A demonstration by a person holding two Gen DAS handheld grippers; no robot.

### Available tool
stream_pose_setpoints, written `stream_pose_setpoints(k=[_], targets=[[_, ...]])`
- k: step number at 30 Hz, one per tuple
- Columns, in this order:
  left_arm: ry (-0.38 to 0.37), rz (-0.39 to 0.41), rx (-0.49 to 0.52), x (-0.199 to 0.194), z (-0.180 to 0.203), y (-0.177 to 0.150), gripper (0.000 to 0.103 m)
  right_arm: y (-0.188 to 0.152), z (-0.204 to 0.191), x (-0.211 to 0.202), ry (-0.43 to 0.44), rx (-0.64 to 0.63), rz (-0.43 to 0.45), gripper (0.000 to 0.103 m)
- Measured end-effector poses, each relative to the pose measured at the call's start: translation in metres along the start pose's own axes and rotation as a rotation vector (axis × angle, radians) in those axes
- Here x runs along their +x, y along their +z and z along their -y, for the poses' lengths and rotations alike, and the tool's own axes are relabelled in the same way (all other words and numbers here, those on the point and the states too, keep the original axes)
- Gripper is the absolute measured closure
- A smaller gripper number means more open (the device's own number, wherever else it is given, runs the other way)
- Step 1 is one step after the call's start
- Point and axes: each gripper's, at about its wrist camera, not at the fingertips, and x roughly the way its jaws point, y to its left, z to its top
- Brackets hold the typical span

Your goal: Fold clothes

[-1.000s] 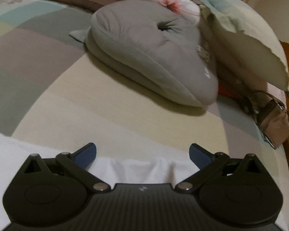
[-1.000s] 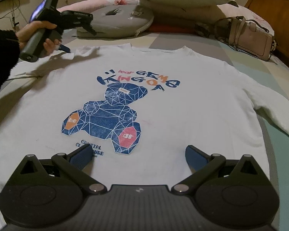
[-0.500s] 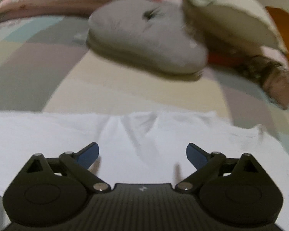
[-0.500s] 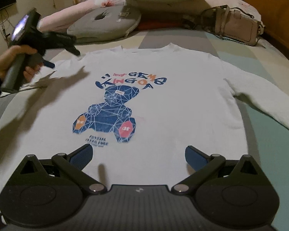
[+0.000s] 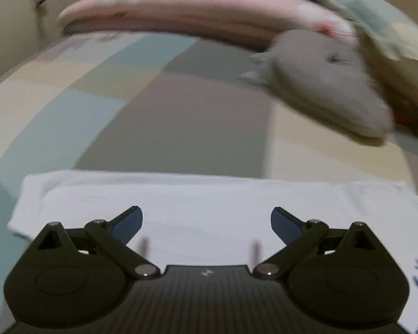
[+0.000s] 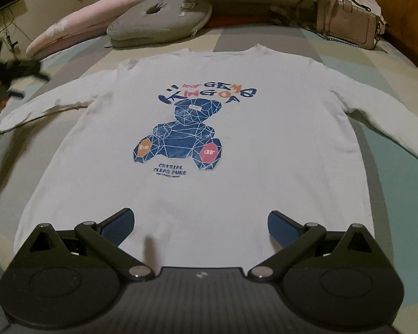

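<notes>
Since a second ago, left gripper [image 5: 206, 218] has shifted leftward from the shoulder out over the white sleeve [image 5: 164, 194]; right gripper [image 6: 200, 224] has drawn back to the hem. Item: white sweatshirt [image 6: 264, 128], blue bear print, lying face-up and flat on the patchwork bed [image 6: 398, 64], sleeves spread to both sides, apparently laid out ready for a first fold. Left jaws: wide apart, holding nothing, poised above the sleeve near its cuff. Right jaws: wide apart, holding nothing, over the hem. Container: pink handbag [image 6: 348, 25] by the pillows, contents not visible. Grey cushion [image 6: 164, 19] at the head of the bed.
</notes>
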Motion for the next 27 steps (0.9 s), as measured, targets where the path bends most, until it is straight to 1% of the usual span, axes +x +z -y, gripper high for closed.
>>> stream_pose_setpoints(k=[3,5,9,11,13,15,18,20,22,25,26,27], targets=[[0.041,0.007,-0.048,0.01,-0.041,0.0,0.005,0.002,-0.005,0.01,0.001,0.011,-0.028,0.0],[0.049,0.013,-0.107,0.021,-0.067,0.0,0.005,0.004,-0.011,0.015,-0.006,-0.002,-0.029,0.0],[0.04,0.02,-0.273,0.046,-0.114,-0.002,0.006,0.008,-0.018,0.023,-0.028,-0.02,-0.029,0.0],[0.002,0.074,-0.302,0.051,-0.129,0.0,0.005,0.01,-0.019,0.028,-0.038,-0.022,-0.039,0.0],[0.0,0.097,-0.301,0.055,-0.135,0.006,0.005,0.011,-0.02,0.031,-0.05,-0.022,-0.046,0.0],[0.013,0.101,-0.302,0.057,-0.136,0.012,0.005,0.013,-0.021,0.033,-0.061,-0.023,-0.048,0.0],[0.008,0.103,-0.304,0.051,-0.129,0.015,0.005,0.016,-0.022,0.031,-0.059,-0.014,-0.042,0.0],[-0.031,0.116,-0.279,0.042,-0.121,0.012,0.005,0.018,-0.023,0.029,-0.053,-0.007,-0.036,0.0],[-0.095,0.11,-0.236,0.034,-0.115,0.005,0.005,0.019,-0.025,0.028,-0.051,-0.008,-0.033,0.0],[-0.185,0.064,-0.176,0.028,-0.11,-0.012,0.004,0.018,-0.03,0.026,-0.04,-0.015,-0.033,0.0],[-0.198,0.029,-0.172,0.028,-0.109,-0.019,0.004,0.018,-0.032,0.025,-0.035,-0.019,-0.033,0.0],[-0.197,0.012,-0.162,0.027,-0.11,-0.025,0.004,0.017,-0.033,0.024,-0.031,-0.025,-0.034,0.0]])
